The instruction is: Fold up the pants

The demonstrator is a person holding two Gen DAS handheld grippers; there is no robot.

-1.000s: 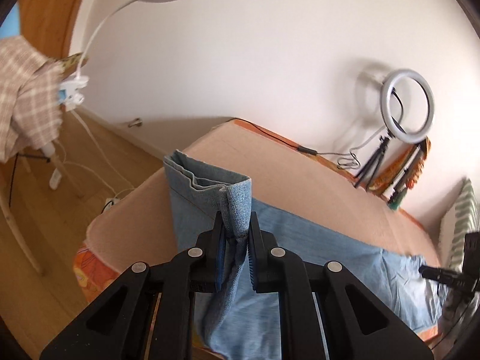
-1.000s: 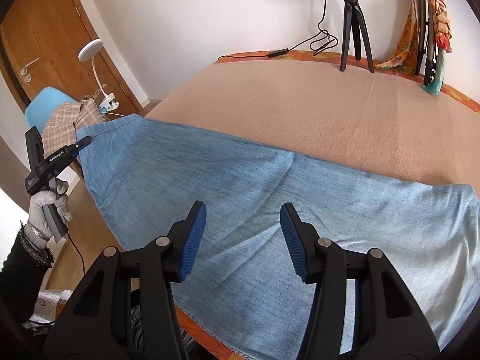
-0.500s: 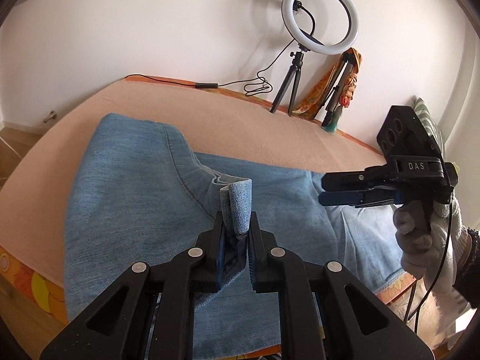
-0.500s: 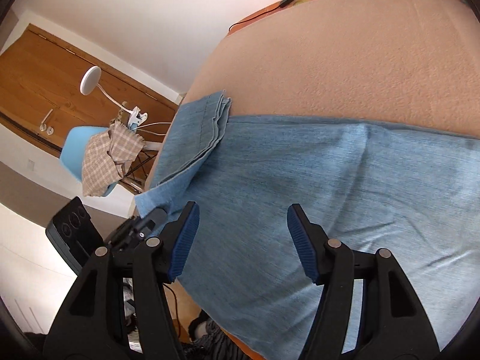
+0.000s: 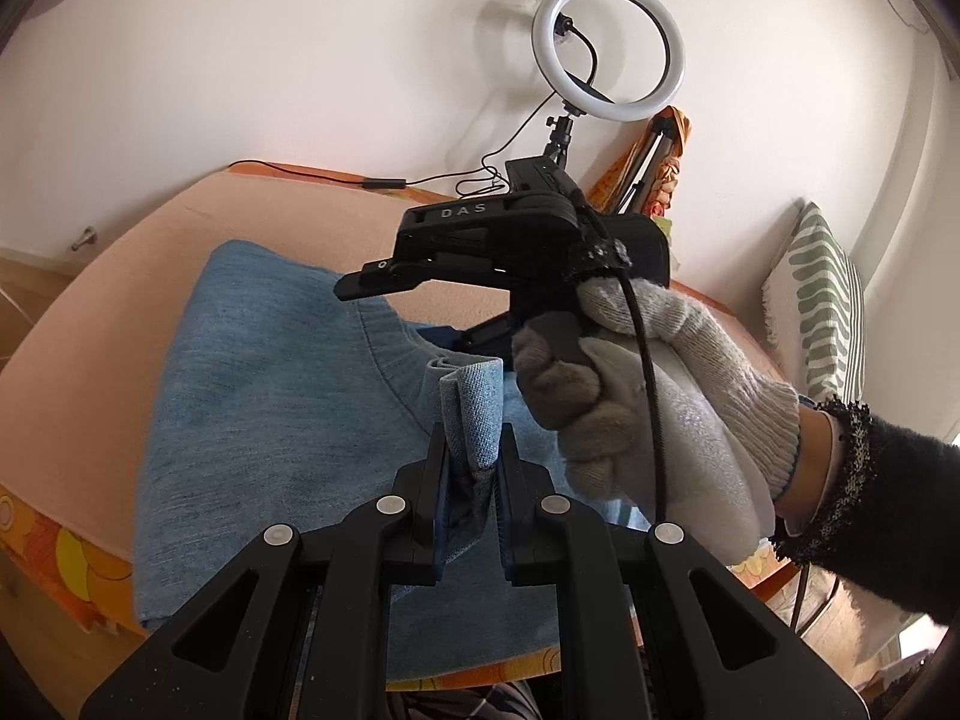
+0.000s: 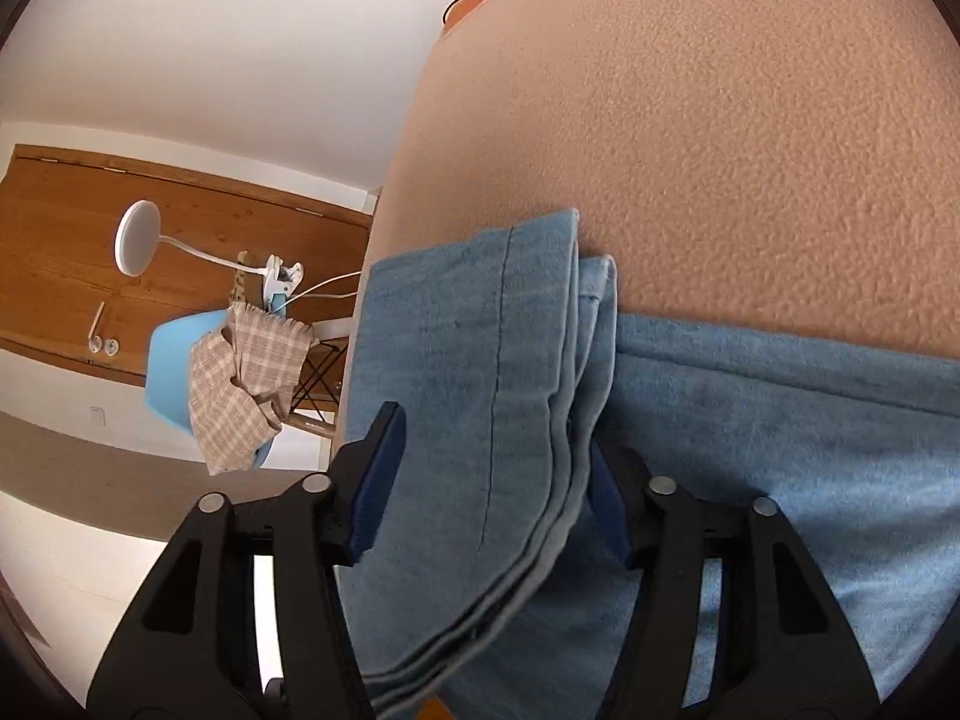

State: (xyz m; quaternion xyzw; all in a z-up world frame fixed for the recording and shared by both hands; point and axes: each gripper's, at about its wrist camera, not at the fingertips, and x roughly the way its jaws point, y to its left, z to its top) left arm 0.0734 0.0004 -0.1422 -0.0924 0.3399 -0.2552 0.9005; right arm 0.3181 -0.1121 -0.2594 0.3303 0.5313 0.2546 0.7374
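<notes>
Left gripper [image 5: 471, 474] is clamped on a bunched fold of the blue denim pants [image 5: 270, 396], which stands up between its pads; the rest of the fabric lies flat ahead of it on the peach bed cover [image 6: 750, 138]. Right gripper [image 6: 492, 492] has just been closing, jaws straddling the stacked hem edges, left pad visibly clear of the cloth, not gripping yet. Gloved hand [image 5: 654, 396] sits just right of the left gripper.

Bright daylight, soft shadows, sharp focus, heavy fisheye edge warping.
</notes>
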